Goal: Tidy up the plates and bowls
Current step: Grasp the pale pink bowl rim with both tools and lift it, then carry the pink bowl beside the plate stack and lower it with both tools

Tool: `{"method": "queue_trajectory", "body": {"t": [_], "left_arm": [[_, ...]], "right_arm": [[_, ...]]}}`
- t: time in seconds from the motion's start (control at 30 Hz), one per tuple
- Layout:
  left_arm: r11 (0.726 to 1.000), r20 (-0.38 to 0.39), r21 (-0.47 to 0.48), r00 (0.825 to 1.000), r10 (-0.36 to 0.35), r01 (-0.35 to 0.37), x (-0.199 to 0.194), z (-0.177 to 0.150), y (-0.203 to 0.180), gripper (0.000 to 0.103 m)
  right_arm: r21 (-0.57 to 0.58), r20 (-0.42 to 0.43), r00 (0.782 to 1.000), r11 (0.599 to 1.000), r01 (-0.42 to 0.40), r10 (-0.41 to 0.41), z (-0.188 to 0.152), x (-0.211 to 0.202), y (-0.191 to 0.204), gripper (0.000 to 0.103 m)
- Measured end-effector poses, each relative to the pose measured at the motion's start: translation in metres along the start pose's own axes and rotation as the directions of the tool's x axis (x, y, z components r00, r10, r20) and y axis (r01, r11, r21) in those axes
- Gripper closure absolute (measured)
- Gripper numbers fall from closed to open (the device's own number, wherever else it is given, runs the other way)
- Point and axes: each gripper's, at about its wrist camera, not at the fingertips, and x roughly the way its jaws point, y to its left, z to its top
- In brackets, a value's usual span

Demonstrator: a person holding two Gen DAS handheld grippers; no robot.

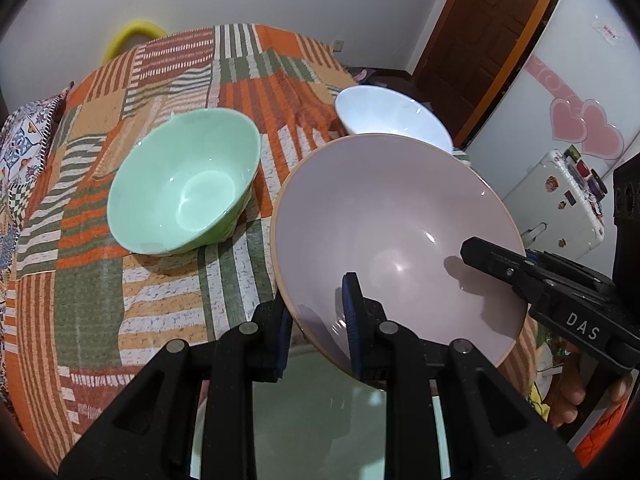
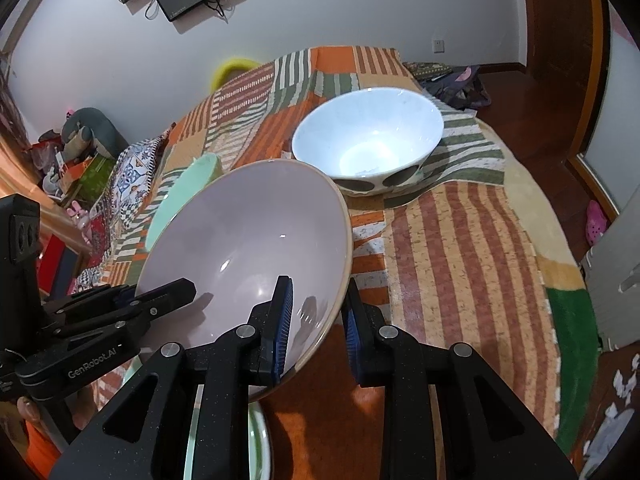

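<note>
Grippers (image 1: 320, 320) over striped patchwork blanket (image 1: 160, 312)

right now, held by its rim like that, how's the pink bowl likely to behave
The pink bowl looks glazed, with bright glints, so it is probably slick in the pads. It looks like rigid ceramic: likely heavy and breakable. The left gripper and right gripper each pinch only the rim, so it may tilt.

Three bowls: one pink bowl (image 1: 384, 216) clamped at its rim between both sets of tongs, one green bowl (image 1: 182, 184) left of the left tongs (image 1: 318, 324), and one white bowl (image 2: 368, 140) with dark spots beyond the right tongs (image 2: 318, 320). One pale green plate (image 1: 320, 420) lies directly beneath the tongs. One striped blanket (image 1: 168, 304) lies under everything.
</note>
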Motion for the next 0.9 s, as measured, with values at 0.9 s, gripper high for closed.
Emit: {"method": "queue_trajectory", "body": {"t": [0.9], "left_arm": [[0.997, 0.111, -0.046, 0.992, 0.066, -0.062, -0.127, -0.073, 0.035, 0.080]], "right_arm": [[-0.136, 0.041, 0.994, 0.986, -0.092, 0.098, -0.038, -0.045, 0.078, 0.081]]}}
